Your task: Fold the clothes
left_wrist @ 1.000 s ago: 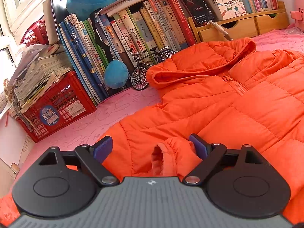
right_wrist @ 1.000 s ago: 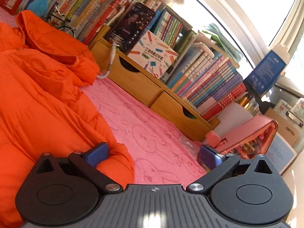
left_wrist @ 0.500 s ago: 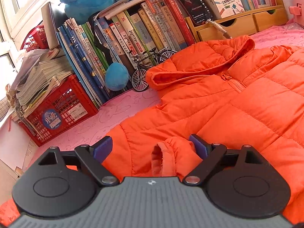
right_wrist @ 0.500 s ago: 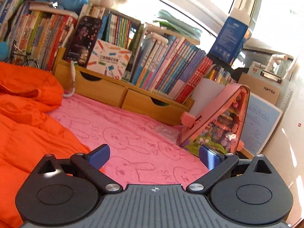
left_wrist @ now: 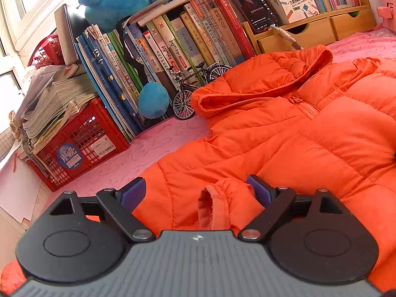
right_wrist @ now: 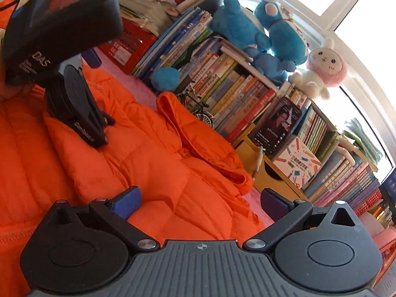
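An orange puffer jacket (left_wrist: 309,133) lies zipped and spread on the pink cloth, hood (left_wrist: 262,84) toward the books. It also shows in the right wrist view (right_wrist: 153,163). My left gripper (left_wrist: 196,193) is open, its jaws wide apart on either side of the folded-in sleeve cuff (left_wrist: 217,203), low over the jacket. My right gripper (right_wrist: 200,203) is open and empty, held above the jacket's right side. The left gripper's body (right_wrist: 74,104) shows in the right wrist view, resting on the jacket.
A row of books (left_wrist: 188,47) stands behind the jacket with blue plush toys (left_wrist: 118,2) on top. A red crate (left_wrist: 79,143) with papers sits at left. A model bicycle (left_wrist: 198,86) and wooden drawers (left_wrist: 309,32) stand near the hood. The pink cloth (left_wrist: 138,156) covers the surface.
My right gripper has swung left, from facing the drawers and pink case to facing the jacket and the left gripper. My left gripper has stayed around the cuff.
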A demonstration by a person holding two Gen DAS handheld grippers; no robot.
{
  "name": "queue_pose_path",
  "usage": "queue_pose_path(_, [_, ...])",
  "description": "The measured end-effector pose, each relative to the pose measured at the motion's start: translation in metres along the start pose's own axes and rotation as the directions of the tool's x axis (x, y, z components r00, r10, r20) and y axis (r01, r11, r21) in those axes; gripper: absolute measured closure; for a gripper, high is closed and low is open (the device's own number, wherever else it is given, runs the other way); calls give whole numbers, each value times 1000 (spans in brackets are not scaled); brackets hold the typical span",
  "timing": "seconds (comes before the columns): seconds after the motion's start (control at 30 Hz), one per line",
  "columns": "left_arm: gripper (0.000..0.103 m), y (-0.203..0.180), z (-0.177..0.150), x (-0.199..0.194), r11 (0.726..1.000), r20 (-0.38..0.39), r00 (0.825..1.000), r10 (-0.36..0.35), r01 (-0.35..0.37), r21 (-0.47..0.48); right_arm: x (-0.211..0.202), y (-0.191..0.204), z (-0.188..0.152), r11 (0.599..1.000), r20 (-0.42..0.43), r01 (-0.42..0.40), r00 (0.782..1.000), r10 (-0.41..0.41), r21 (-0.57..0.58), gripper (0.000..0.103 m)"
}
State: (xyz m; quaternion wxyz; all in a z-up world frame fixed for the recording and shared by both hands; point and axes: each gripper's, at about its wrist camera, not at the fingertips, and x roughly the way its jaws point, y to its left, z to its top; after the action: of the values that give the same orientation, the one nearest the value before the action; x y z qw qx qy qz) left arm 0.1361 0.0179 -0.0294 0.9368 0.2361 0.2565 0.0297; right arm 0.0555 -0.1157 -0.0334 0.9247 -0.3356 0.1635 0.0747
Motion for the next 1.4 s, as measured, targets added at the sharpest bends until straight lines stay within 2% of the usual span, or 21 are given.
queue_pose_path(0.1, [13, 1, 0, 0, 1000, -2, 1000, -6, 6, -7, -2, -30, -29, 997, -69, 75, 995, -74, 15, 0])
queue_pose_path(0.2, [12, 2, -1, 0, 1000, -3, 1000, -12, 12, -13, -6, -56, -62, 988, -132, 156, 979, -154, 4, 0])
queue_pose_path(0.37, [12, 2, -1, 0, 1000, 0, 1000, -12, 12, -10, -15, -92, -97, 974, -242, 214, 951, -192, 69, 0])
queue_pose_path(0.53, [12, 2, -1, 1, 1000, -1, 1000, -16, 16, -13, -28, -90, -76, 971, -183, 239, 954, -237, -7, 0])
queue_pose_path(0.63, [12, 2, -1, 1, 1000, -2, 1000, -16, 16, -14, -24, -80, -39, 981, -70, 193, 979, -191, 13, 0])
queue_pose_path(0.73, [12, 3, -1, 1, 1000, -2, 1000, -18, 18, -16, -8, -65, 0, 991, 28, 126, 991, -127, 37, 0])
queue_pose_path(0.87, [11, 5, -1, 2, 999, -8, 1000, -24, 24, -29, 33, -32, 46, 998, 76, 37, 996, -40, 49, 0])
queue_pose_path(1.03, [10, 7, -1, 3, 999, -13, 999, -31, 31, -44, 77, -1, 59, 1000, 11, -12, 1000, 11, 24, 0])
queue_pose_path(1.1, [10, 7, -1, 3, 999, -12, 999, -33, 32, -43, 87, 2, 49, 1000, -14, -7, 1000, 7, 12, 0])
queue_pose_path(1.2, [10, 7, -1, 3, 999, -12, 999, -31, 30, -41, 95, -20, 32, 996, -85, 16, 996, -9, 90, 0])
queue_pose_path(1.4, [9, 7, -2, 3, 999, -9, 999, -36, 36, -38, 96, -57, -9, 988, -161, 132, 980, -119, 74, 0])
